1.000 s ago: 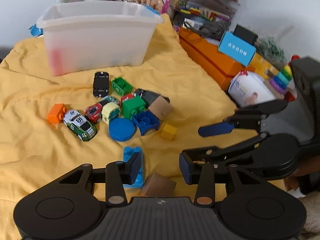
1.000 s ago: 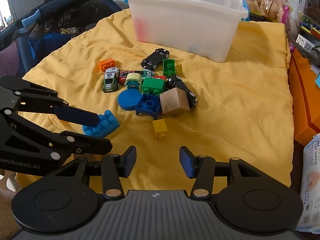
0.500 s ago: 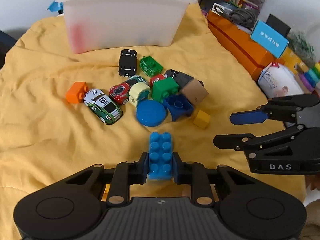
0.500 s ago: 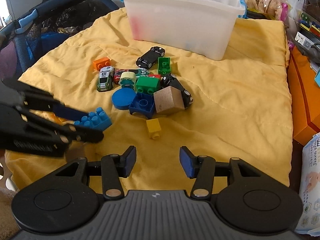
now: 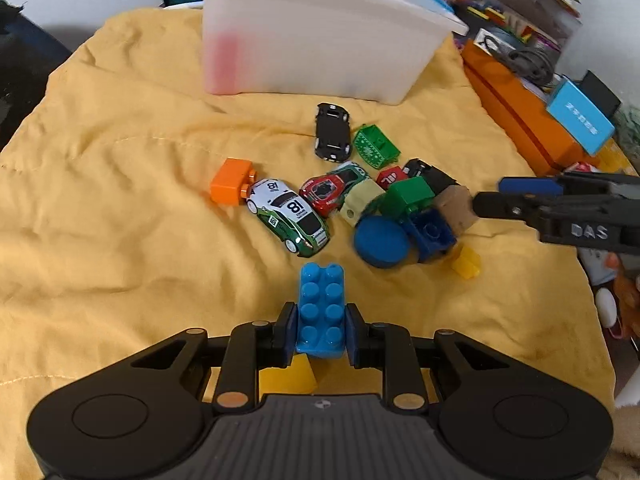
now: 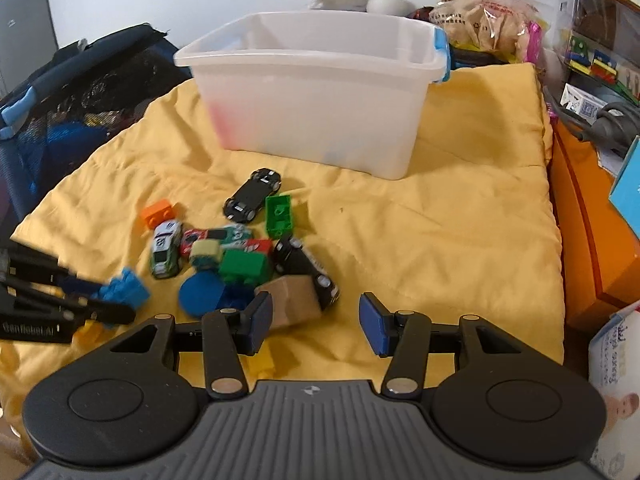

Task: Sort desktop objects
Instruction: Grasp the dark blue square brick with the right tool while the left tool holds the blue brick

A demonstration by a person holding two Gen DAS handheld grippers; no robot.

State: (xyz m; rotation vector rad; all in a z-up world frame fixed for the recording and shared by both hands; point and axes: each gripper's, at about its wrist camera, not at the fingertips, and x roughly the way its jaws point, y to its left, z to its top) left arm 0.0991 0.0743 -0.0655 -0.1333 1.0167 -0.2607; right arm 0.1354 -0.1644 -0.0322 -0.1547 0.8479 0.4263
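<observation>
Clamping the light blue brick (image 5: 322, 312) across its narrow sides, the left gripper (image 5: 320, 334) kept the studs facing up, a hold that suited a carry toward the bin; its jaws had just been closing, with the brick between them. The right gripper (image 6: 316, 320) hung with jaws apart and nothing held, lined up over the wooden block (image 6: 294, 300), probably its next pick. Beyond lay the pile on the yellow blanket (image 5: 120, 240): blue disc (image 5: 382, 242), green brick (image 5: 410, 196), white racing car (image 5: 290, 216), orange brick (image 5: 230, 182), black car (image 5: 332, 132). Farthest stood the clear plastic bin (image 6: 316, 92), something red inside, though blurred through the wall.
</observation>
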